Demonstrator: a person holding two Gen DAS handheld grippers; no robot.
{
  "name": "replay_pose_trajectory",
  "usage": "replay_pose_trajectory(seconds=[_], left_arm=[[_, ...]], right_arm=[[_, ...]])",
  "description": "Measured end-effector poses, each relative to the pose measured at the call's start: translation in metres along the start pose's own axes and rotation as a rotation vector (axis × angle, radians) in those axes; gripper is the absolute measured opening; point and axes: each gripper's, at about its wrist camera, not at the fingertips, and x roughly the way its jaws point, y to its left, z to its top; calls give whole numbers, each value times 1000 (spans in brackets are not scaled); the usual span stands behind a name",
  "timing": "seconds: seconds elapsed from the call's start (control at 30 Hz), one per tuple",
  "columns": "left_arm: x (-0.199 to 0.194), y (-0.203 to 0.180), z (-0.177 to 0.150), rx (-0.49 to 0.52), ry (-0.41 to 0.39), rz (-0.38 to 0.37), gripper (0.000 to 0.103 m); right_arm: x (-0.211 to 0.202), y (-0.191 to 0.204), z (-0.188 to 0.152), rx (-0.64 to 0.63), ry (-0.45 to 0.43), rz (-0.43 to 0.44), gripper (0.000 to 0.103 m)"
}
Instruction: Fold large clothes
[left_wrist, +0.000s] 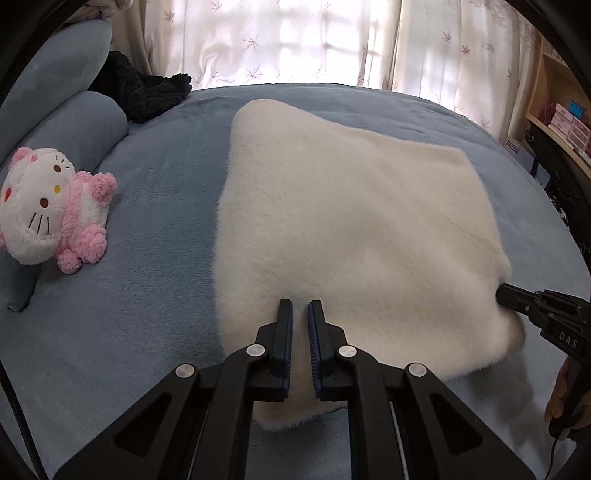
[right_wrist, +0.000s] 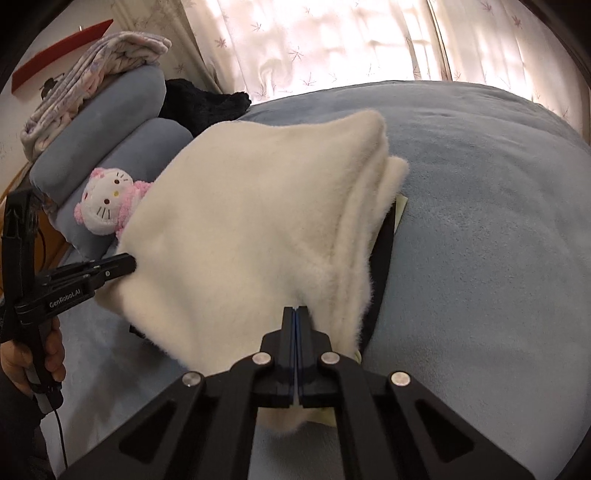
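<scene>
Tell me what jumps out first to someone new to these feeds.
A thick folded cream fleece garment fills the middle of the blue plush bed. The left gripper and the right gripper sit at its near edge, jaws closed. A pink-and-white cat plush toy lies to the left, by the pillows.

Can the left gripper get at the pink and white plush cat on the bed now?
Probably yes. The plush cat lies alone on the blue blanket, with bare blanket between it and the left gripper, which rests over the white garment.
</scene>
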Motion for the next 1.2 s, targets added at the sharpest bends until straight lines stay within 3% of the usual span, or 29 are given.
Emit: replay_pose_trajectory(seconds=[0.13,0.23,0.3,0.33,0.37,0.4,0.63,0.77,1.03,1.17,1.2], left_arm=[[-6,-5,1,-37,11,-14,16],[-12,-13,0,-43,16,-44,47],[-19,-25,-2,-30,15,-32,78],[-24,-31,-4,-23,15,-10,85],[-29,-37,-6,-16,15,11,93],[-32,-41,-7,-10,17,14,93],[-53,-67,-37,-30,112,-17,93],[-76,-86,-60,-24,161,-68,93],[-148,-122,-112,-50,106,-51,95],[-174,-144,-151,-91,110,-54,95],[-179,-150,-159,-97,106,-52,95]], right_arm=[[-4,6,0,6,33,-5,3],[-9,9,-2,12,58,2,11],[-16,12,-5,2,72,-2,28],[-20,15,-7,-9,79,-18,35],[-24,17,-9,-20,84,-38,49],[-28,20,-10,-29,89,-50,55],[-71,23,-29,3,119,-55,57],[-99,19,-52,25,134,-74,67],[-173,-2,-125,103,147,-100,68],[-204,-19,-171,159,150,-135,88],[-211,-22,-182,171,147,-148,89]])
